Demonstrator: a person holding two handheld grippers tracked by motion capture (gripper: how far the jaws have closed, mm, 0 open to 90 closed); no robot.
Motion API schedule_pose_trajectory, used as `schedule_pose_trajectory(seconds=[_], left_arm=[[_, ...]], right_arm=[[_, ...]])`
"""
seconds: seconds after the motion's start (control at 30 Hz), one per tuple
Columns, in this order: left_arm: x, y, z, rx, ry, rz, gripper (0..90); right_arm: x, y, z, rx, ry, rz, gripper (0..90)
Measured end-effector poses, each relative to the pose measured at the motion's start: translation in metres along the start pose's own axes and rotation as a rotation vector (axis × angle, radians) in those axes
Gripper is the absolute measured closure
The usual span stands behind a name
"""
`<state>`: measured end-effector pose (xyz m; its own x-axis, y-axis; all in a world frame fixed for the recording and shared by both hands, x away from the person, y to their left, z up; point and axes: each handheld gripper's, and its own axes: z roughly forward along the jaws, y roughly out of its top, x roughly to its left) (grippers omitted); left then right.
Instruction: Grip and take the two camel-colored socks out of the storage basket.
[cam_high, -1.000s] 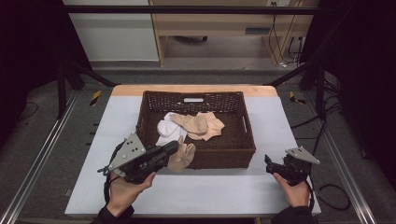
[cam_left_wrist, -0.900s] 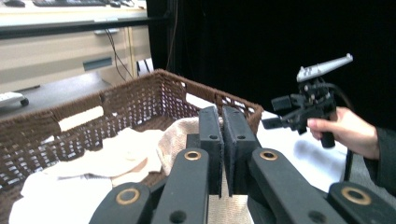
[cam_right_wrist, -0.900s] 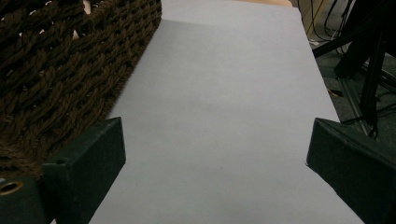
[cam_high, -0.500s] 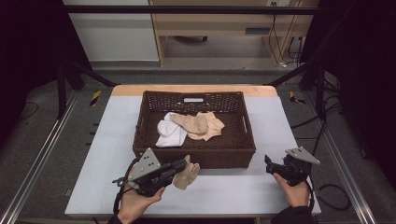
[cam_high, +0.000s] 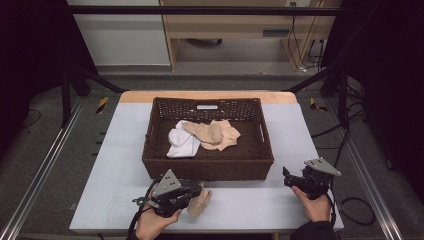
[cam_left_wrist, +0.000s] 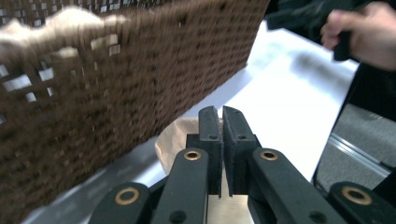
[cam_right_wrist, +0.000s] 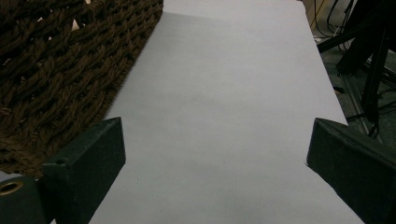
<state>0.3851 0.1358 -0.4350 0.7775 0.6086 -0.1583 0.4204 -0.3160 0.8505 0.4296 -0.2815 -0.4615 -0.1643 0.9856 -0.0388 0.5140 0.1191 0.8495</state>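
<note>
From the high view the left gripper (cam_high: 200, 192) holds a tan sock (cam_high: 200, 201) low over the table (cam_high: 110, 150) in front of the basket (cam_high: 207, 167), the left gripper view shows its jaws clamped on the sock, which it should set down flat, and the right gripper view shows the right gripper (cam_right_wrist: 215, 163) spread wide beside the basket.

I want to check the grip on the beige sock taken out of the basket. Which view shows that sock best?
The high view: the beige sock hangs whole from the left gripper, in front of the basket. The left gripper view shows only a patch behind its closed fingers.
</note>
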Motion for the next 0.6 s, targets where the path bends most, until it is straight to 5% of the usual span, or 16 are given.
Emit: schedule_pose_trajectory(seconds=[0.3, 0.6], left_arm=[[0.005, -0.014, 0.019, 0.073, 0.037, 0.008, 84.3], [0.009, -0.014, 0.018, 0.062, 0.086, -0.003, 61.2]], right_arm=[[0.001, -0.001, 0.002, 0.013, 0.003, -0.007, 4.7], [0.001, -0.001, 0.001, 0.011, 0.003, -0.005, 4.8]])
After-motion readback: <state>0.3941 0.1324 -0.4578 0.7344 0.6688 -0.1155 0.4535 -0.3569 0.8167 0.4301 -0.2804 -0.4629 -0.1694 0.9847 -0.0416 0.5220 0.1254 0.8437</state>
